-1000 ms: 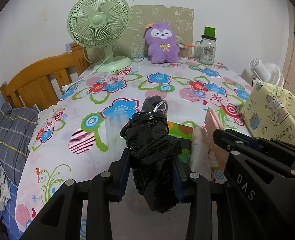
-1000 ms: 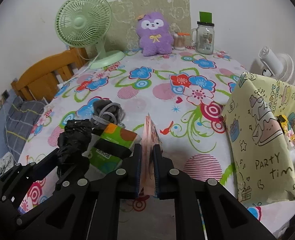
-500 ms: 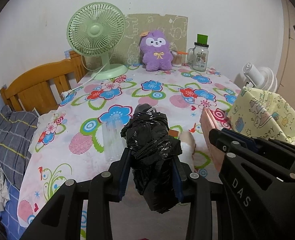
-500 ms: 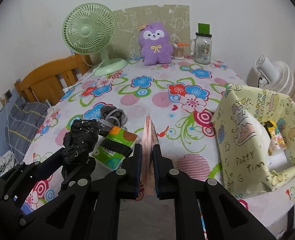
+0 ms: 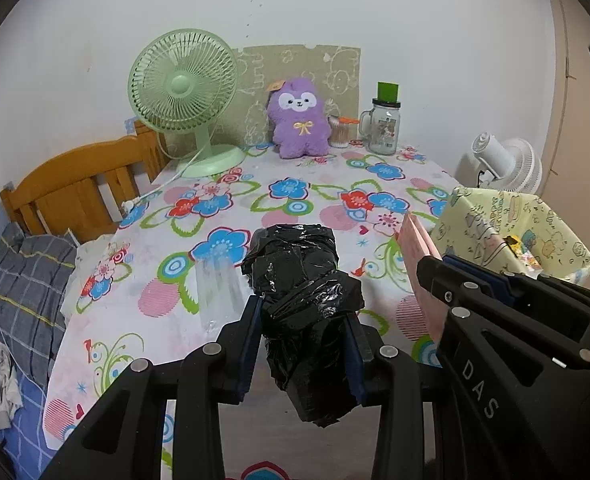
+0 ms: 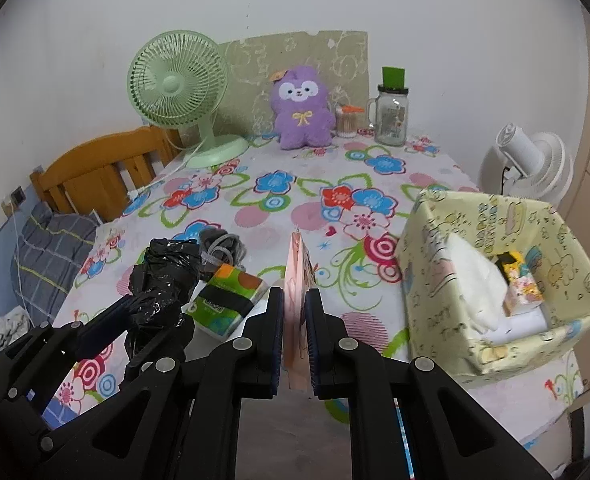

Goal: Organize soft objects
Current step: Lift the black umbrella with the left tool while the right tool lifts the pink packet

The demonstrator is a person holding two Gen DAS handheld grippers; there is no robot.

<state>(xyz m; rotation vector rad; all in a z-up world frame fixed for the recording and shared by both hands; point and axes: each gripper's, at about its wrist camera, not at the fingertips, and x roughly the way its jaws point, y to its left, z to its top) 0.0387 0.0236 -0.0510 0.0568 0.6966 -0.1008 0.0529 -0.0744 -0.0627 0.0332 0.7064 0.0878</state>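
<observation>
Left edge: plaid bedding (image 6: 51, 240) and wooden headboard (image 6: 95, 176), beside the table (image 6: 295, 208) with its flowered cloth.

Far left on table: green fan (image 6: 179, 88). To its right, purple plush toy (image 6: 301, 110), cotton-swab jar (image 6: 349, 122), glass mug (image 6: 391, 120).

Near left: left tongs (image 5: 303, 336), clamped on a black plastic bundle (image 5: 303, 288) held above the table's near edge. Under and beyond it in the right view, grey cord bundle (image 6: 221, 246) and green tissue pack (image 6: 227, 300) lying on the table.

Near centre: right tongs (image 6: 295, 332), closed on a thin pink packet (image 6: 297, 276) held upright (edge-on to the camera).

Right: yellow paper-covered box (image 6: 427, 280), open top, holding white tissue (image 6: 475, 276) and small colourful packs. Beyond the table's right edge, white fan (image 6: 531, 160).
</observation>
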